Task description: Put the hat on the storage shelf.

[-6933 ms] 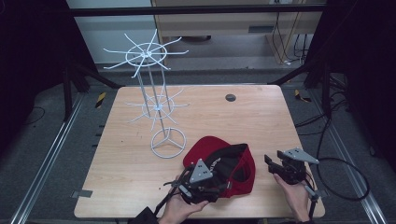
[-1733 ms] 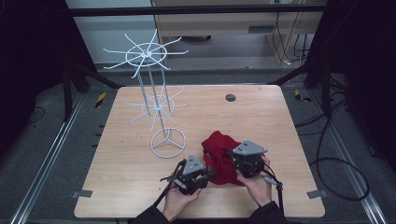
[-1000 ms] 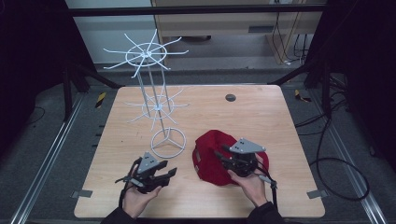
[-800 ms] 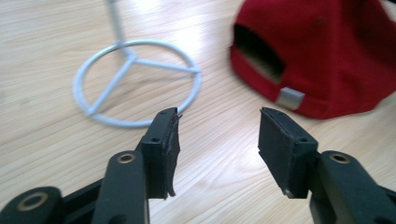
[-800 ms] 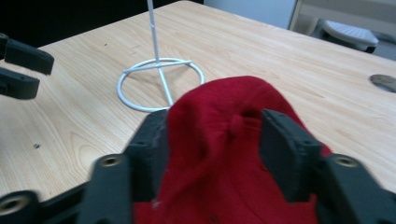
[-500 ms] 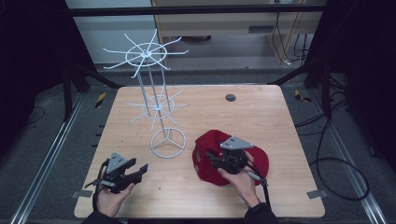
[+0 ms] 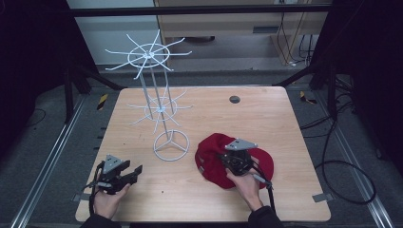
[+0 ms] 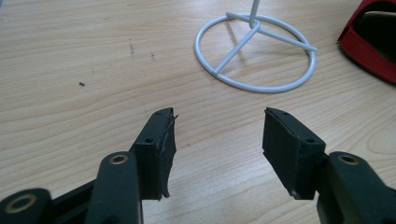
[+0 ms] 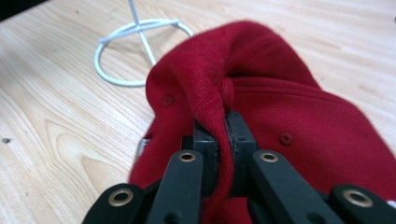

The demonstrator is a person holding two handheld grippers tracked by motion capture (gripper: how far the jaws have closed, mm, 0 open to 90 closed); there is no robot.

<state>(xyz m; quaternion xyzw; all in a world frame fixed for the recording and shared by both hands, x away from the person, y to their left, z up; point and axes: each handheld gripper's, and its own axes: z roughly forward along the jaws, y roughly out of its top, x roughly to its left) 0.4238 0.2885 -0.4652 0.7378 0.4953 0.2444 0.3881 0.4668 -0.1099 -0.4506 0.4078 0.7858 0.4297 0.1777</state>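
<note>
A red cap lies on the wooden table at the front right, beside the ring base of a tall white wire rack. My right gripper sits on the cap. Its jaws have just been closing and are now shut on a raised fold of the cap's fabric. My left gripper hovers low near the table's front left corner, pointing toward the rack's base. Its jaws have just been opening and stand open with nothing between them.
A small dark disc lies on the table's far side. The rack's wire arms spread over the table's left half at two heights. A cable trails from the right gripper toward the front edge.
My left hand has slid left, away from the cap, to the front left corner. My right gripper stayed on the cap and pinched a fold of it.
</note>
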